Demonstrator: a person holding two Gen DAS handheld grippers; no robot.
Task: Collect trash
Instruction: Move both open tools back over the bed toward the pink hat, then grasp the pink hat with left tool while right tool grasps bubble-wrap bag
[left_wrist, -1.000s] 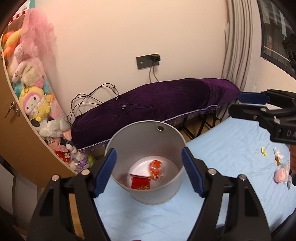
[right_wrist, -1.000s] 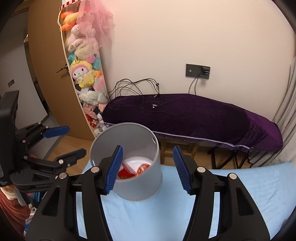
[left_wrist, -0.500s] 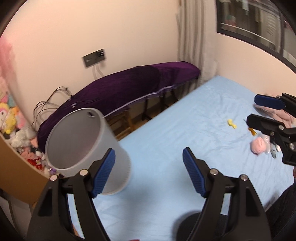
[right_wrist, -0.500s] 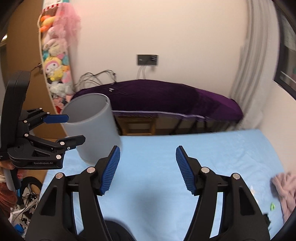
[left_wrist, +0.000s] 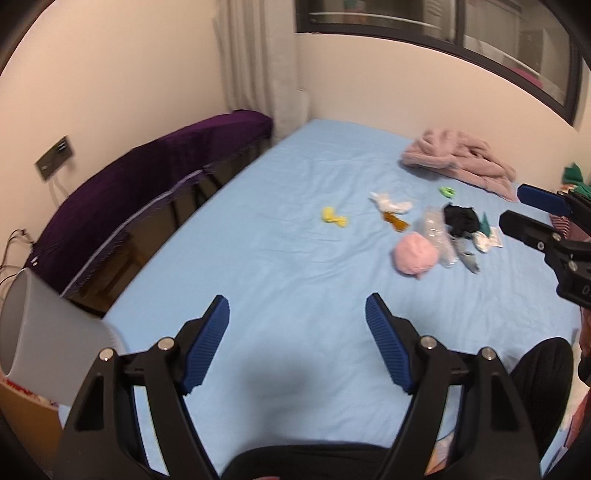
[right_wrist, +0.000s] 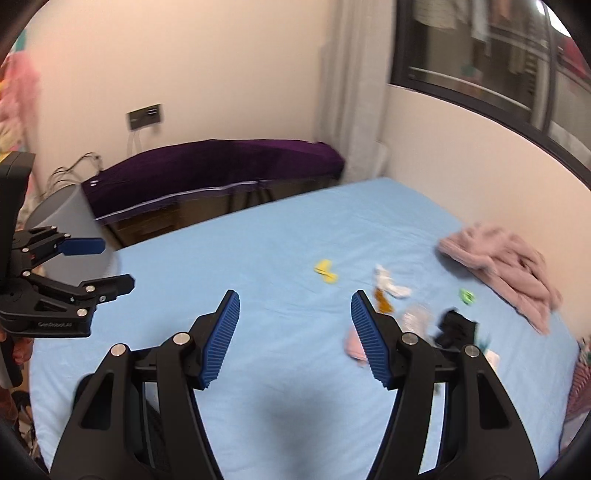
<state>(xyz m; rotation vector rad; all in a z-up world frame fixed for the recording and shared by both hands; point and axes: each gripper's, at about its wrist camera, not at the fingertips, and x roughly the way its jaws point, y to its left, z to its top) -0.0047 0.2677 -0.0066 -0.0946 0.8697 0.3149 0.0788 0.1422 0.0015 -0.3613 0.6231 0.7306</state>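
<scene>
At far left we list a grey bin (left_wrist: 48, 343), tilted in the fisheye view, standing at the near left corner of the blue bed sheet (left_wrist: 280, 258); behind it, a long bench under purple cloth (left_wrist: 147, 177) along the wall. Next, our left gripper (left_wrist: 297, 314), jaws spread wide, holding nothing, above bare sheet. Further right and farther off, we record the trash: a yellow scrap (left_wrist: 334, 217) lying apart; then a cluster comprising a white crumpled tissue (left_wrist: 391, 203), an amber wrapper (left_wrist: 397, 224), a pink ball-like wad (left_wrist: 414, 254), a clear plastic wrapper (left_wrist: 437, 236) touching the wad, a black piece (left_wrist: 461, 219), and small white-and-green bits just beside it. A green scrap (left_wrist: 447, 191) sits beyond the cluster, near a pink rumpled garment (left_wrist: 461, 162). At right, our right gripper (right_wrist: 295, 314), likewise wide and empty, points toward the cluster.
</scene>
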